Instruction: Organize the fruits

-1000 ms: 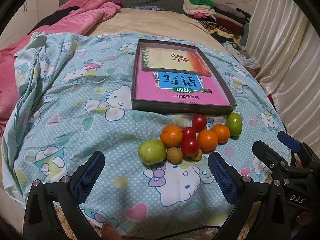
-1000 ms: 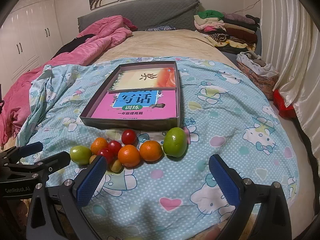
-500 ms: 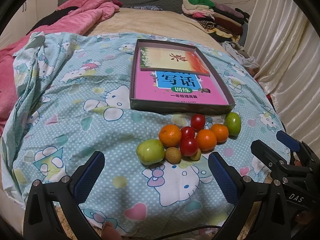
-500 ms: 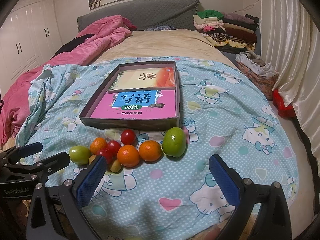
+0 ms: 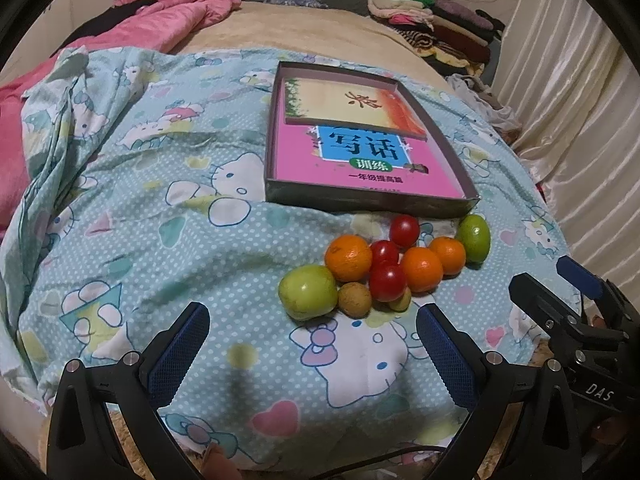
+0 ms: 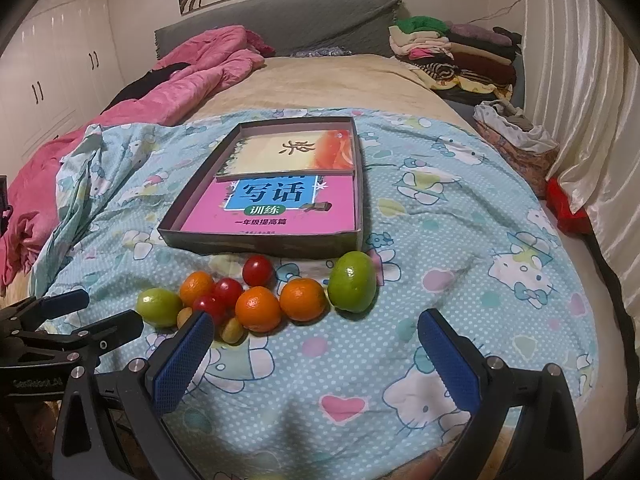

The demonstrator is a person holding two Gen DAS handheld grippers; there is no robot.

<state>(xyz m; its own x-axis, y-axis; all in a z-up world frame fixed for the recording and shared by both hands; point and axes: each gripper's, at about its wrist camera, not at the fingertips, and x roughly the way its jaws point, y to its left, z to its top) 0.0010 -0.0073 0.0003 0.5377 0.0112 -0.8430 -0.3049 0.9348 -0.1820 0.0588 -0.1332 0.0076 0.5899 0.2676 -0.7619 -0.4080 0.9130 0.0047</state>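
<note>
Both claws are held spread wide with nothing between the pads: the left gripper [image 5: 312,354] and the right gripper [image 6: 312,354] are positioned short of the fruit, over the patterned sheet [image 5: 160,208].

The fruit is gathered in one tight cluster just in front of the shallow box [image 6: 280,246], which holds two books. Nearest the box wall lies a cherry tomato [image 6: 258,271]. At the box's right front corner sits a large green fruit [image 6: 352,287]. Two oranges [image 6: 302,299] touch one another beside it. A smaller green fruit [image 5: 307,291] marks the end of the cluster furthest from that corner.

No fruit has yet been placed in the box, so the task is judged to be at its start.

Hazards:
- The pieces are touching, so neighbours may be nudged and rolled when one is gripped.
- The bedding is soft and uneven, so a released fruit may roll off.
- A tomato may be split by excess squeeze.
</note>
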